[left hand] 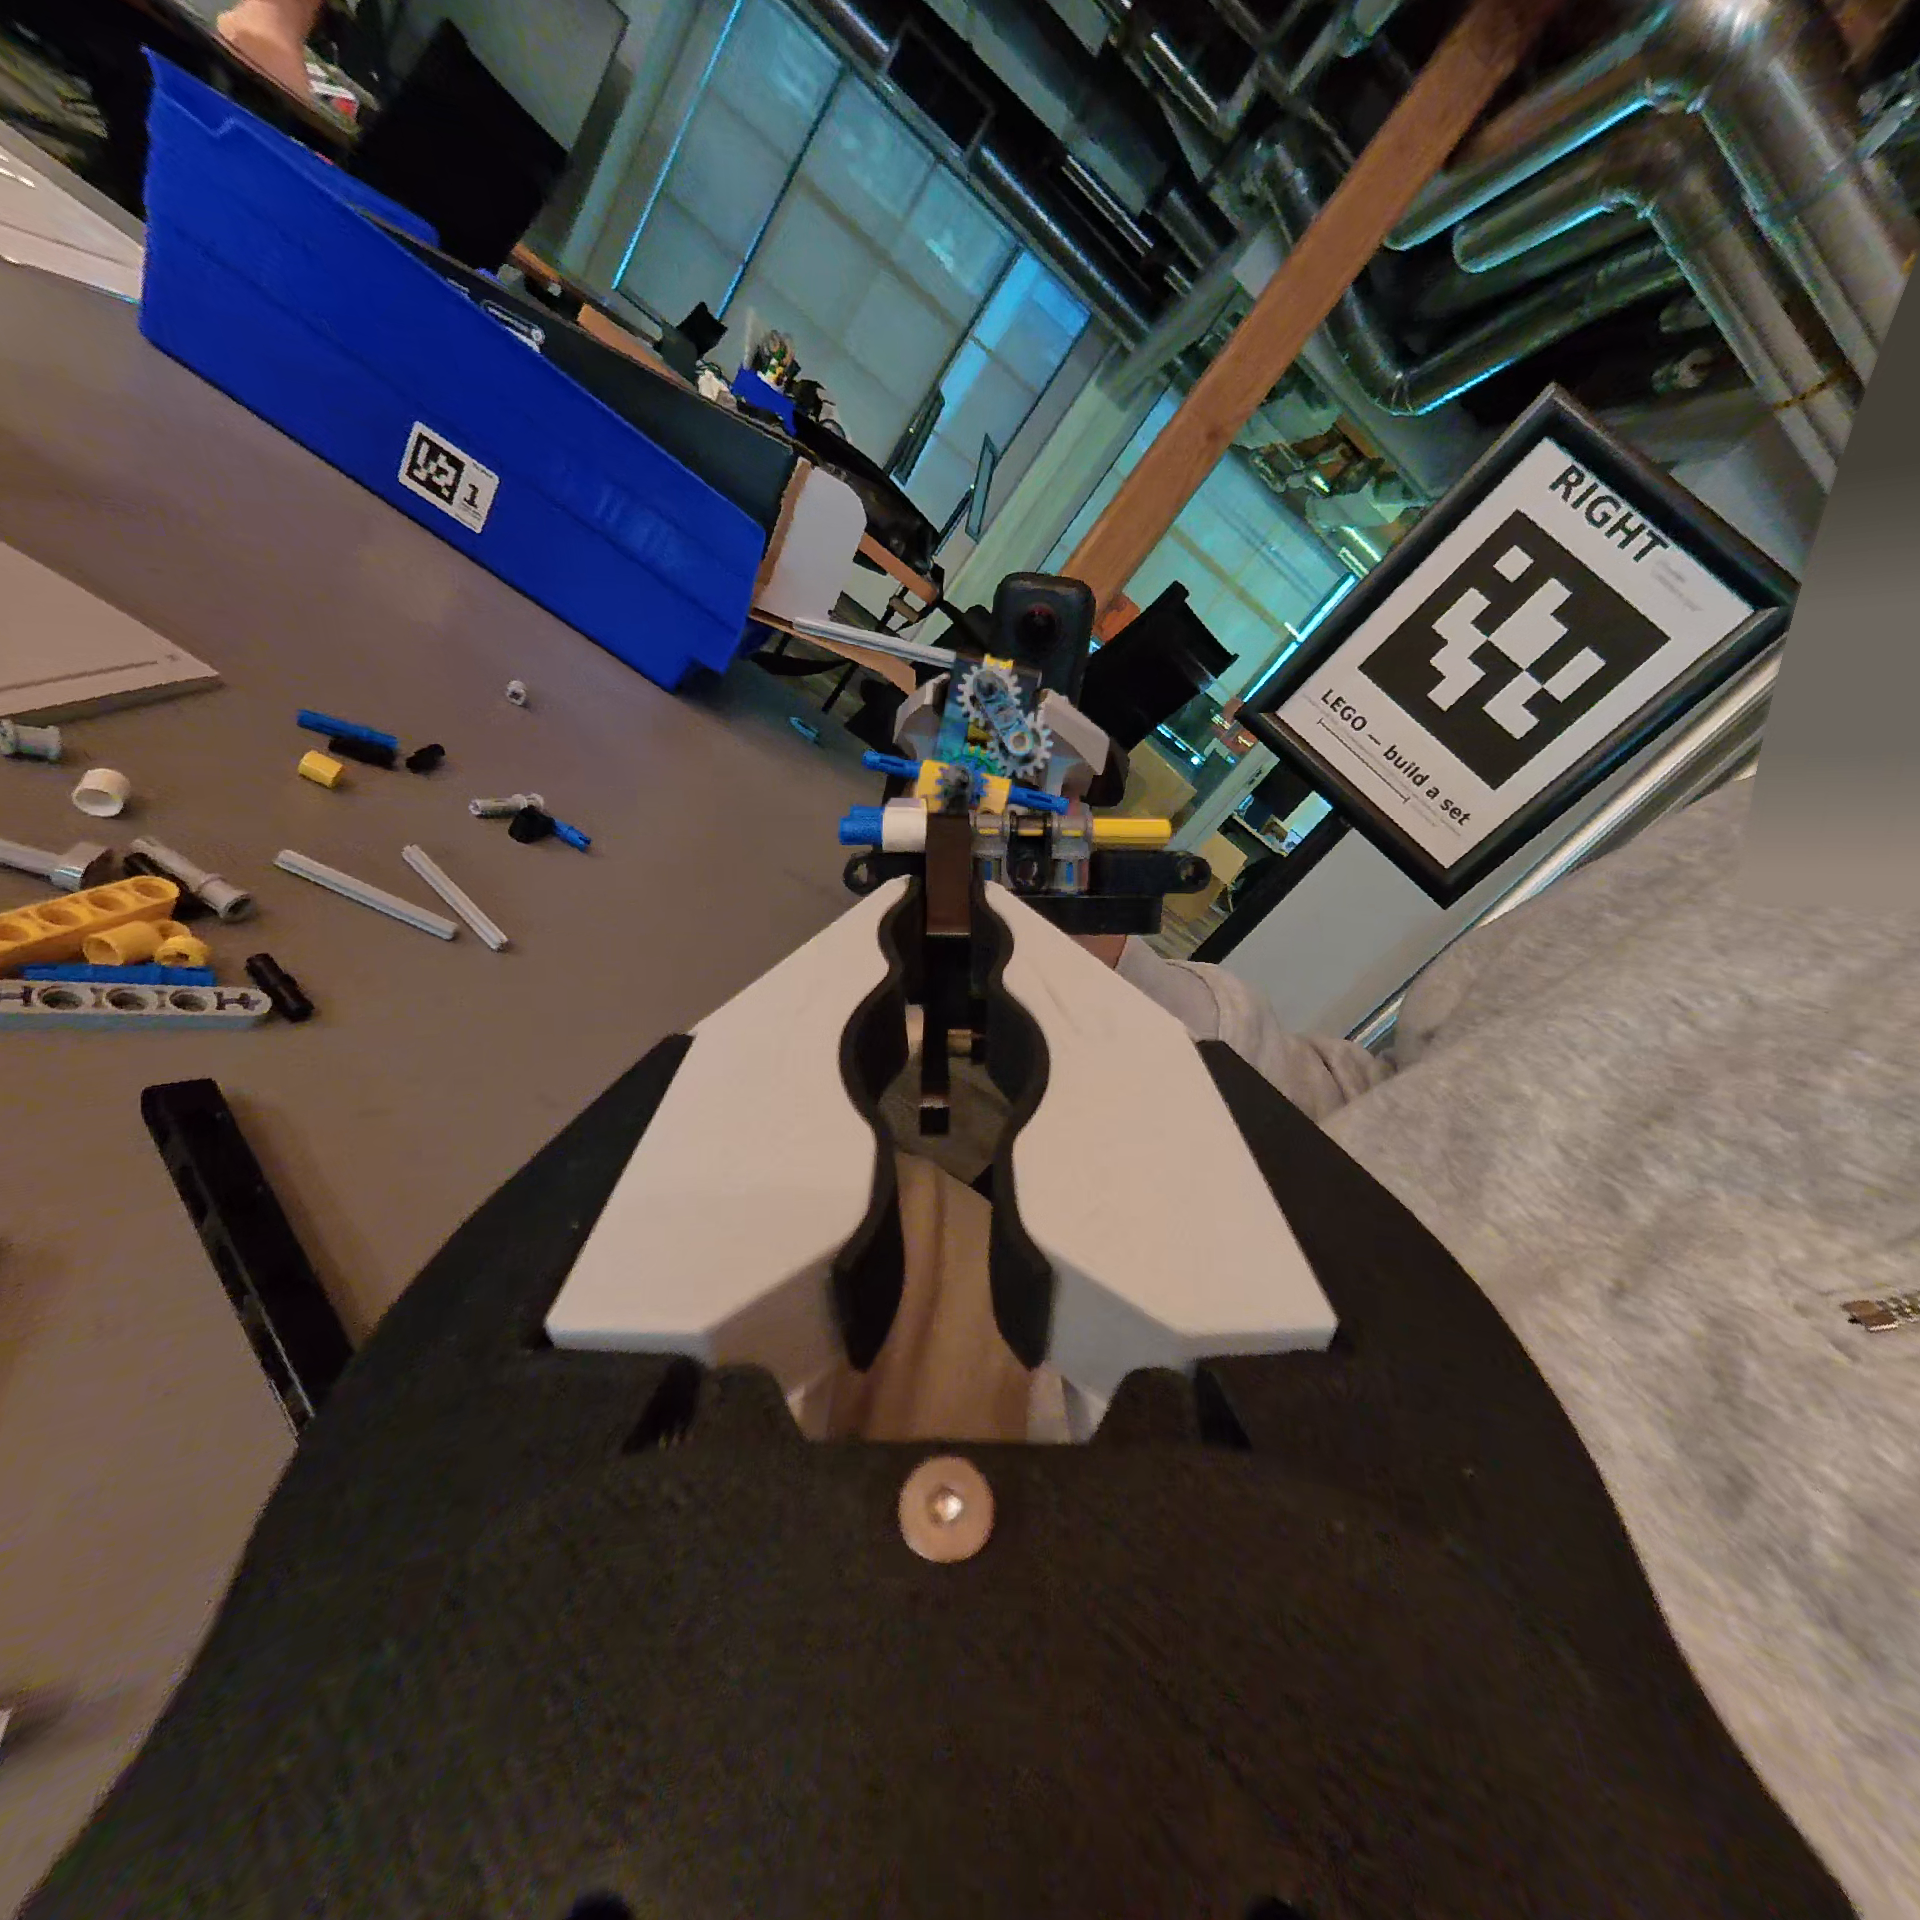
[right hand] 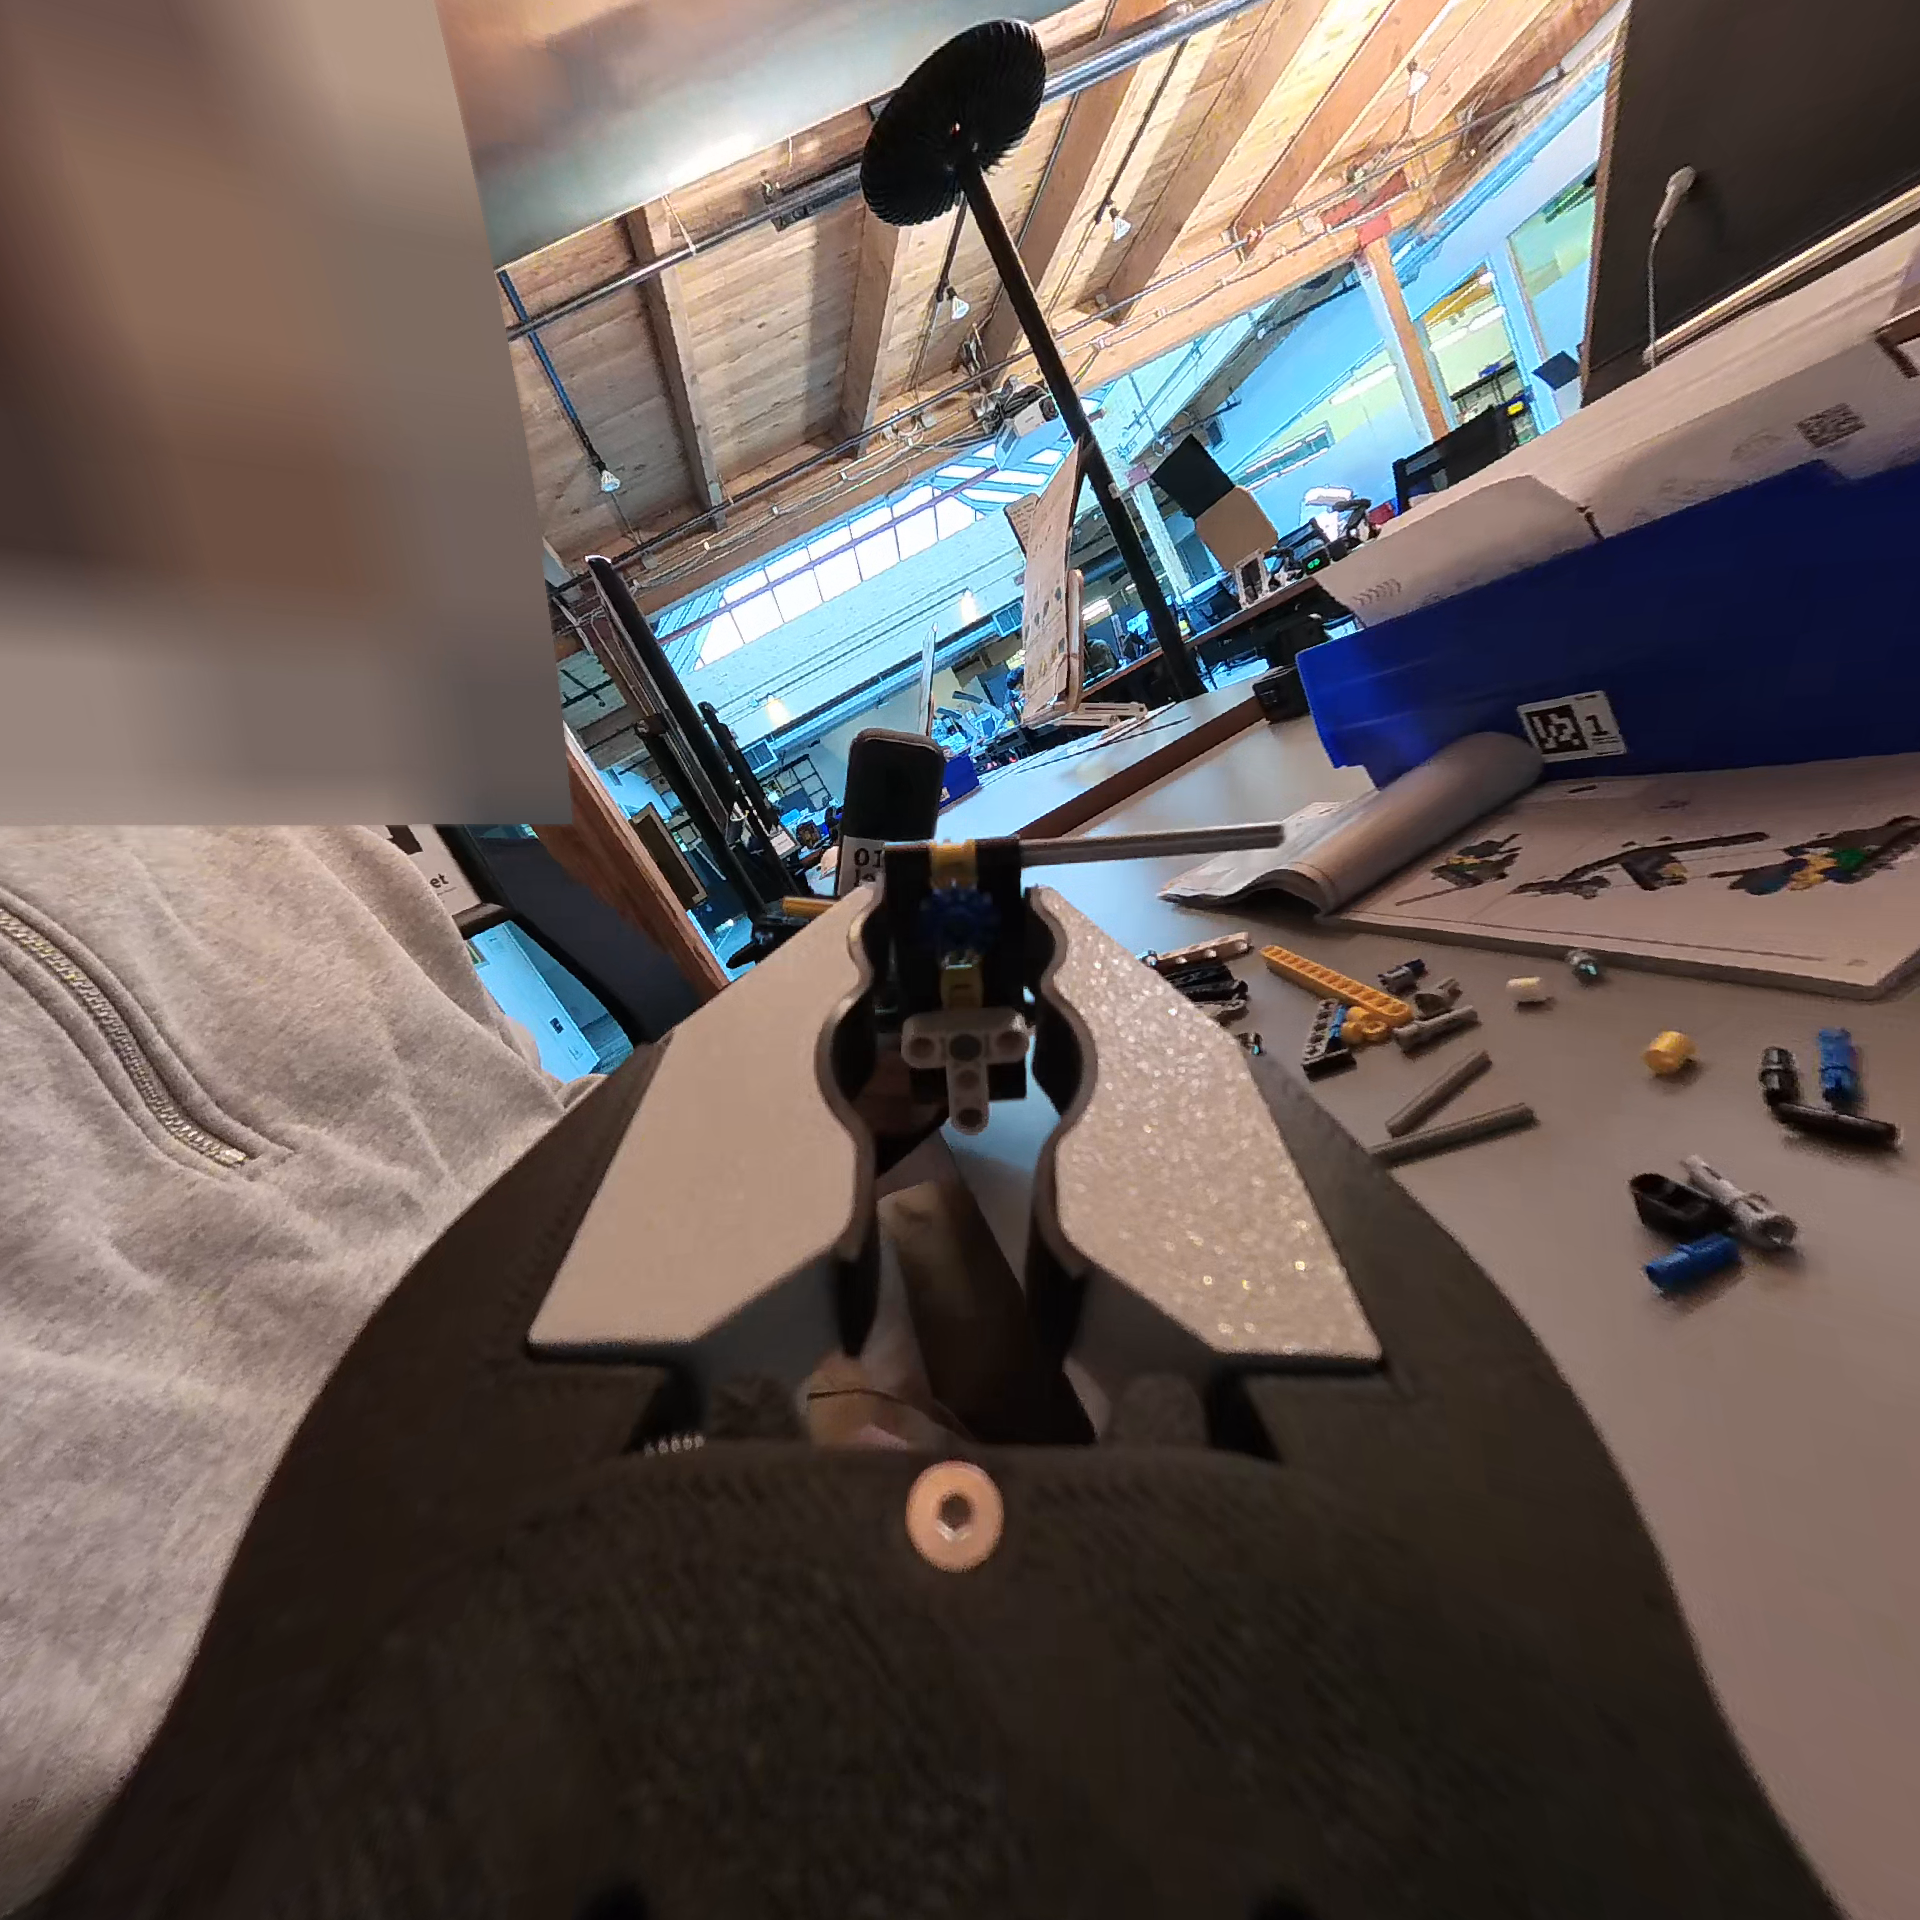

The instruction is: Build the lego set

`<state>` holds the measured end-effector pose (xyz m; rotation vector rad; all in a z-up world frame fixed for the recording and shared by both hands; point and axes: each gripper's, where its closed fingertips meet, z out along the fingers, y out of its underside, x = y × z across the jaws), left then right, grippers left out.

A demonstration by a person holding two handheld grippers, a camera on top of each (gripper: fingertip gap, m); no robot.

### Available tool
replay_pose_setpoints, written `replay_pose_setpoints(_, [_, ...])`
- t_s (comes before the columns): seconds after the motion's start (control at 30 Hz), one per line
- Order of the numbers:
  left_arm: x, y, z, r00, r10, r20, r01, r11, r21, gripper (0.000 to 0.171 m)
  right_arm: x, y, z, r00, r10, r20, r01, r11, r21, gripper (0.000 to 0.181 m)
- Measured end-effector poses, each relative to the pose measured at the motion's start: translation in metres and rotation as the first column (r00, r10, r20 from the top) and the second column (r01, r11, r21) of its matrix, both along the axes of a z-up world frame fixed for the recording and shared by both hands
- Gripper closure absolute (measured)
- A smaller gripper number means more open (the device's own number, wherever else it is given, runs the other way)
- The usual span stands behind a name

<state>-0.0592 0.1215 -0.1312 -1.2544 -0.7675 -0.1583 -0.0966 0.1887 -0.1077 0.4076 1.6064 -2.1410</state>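
Facing wrist cameras, shared lego assembly (left hand: 997,790)

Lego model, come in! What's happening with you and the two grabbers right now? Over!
Left gripper and right gripper both shut on Lego model, held above table. Loose pieces below. Nothing blocking.

Your grey sleeve (left hand: 1621,1195) runs off the right edge of the left wrist view; 1 black beam (left hand: 241,1242) at lower left is half hidden behind your gripper body; the grey beam (left hand: 125,1003) is cut by the left edge.
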Motion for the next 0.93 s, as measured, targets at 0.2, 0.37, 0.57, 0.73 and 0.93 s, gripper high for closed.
replay_pose_setpoints(0.2, [-0.003,-0.006,0.003,1.0,0.016,0.002,-0.016,1.0,0.017,0.168,-0.001,0.001,0.001,1.0,-0.003,0.001,0.003,1.0,-0.006,0.159])
replay_pose_setpoints(0.37, [-0.008,-0.013,0.001,0.999,0.051,0.009,-0.051,0.999,0.013,0.167,-0.004,0.0,-0.001,1.0,-0.014,-0.027,0.015,1.0,0.02,0.159])
replay_pose_setpoints(0.57, [-0.013,-0.018,-0.004,0.995,0.093,0.019,-0.093,0.996,-0.01,0.167,-0.01,0.0,0.01,0.998,-0.026,-0.055,0.026,1.0,0.003,0.159])
replay_pose_setpoints(0.73, [-0.019,-0.022,-0.007,0.99,0.143,0.006,-0.143,0.99,-0.016,0.167,-0.014,-0.007,0.034,0.988,-0.02,-0.153,0.018,1.0,-0.019,0.159])
replay_pose_setpoints(0.93, [-0.019,-0.019,-0.008,0.979,0.185,-0.082,-0.19,0.98,-0.064,0.167,-0.015,-0.003,0.015,0.992,-0.007,-0.128,0.006,1.0,-0.01,0.159])
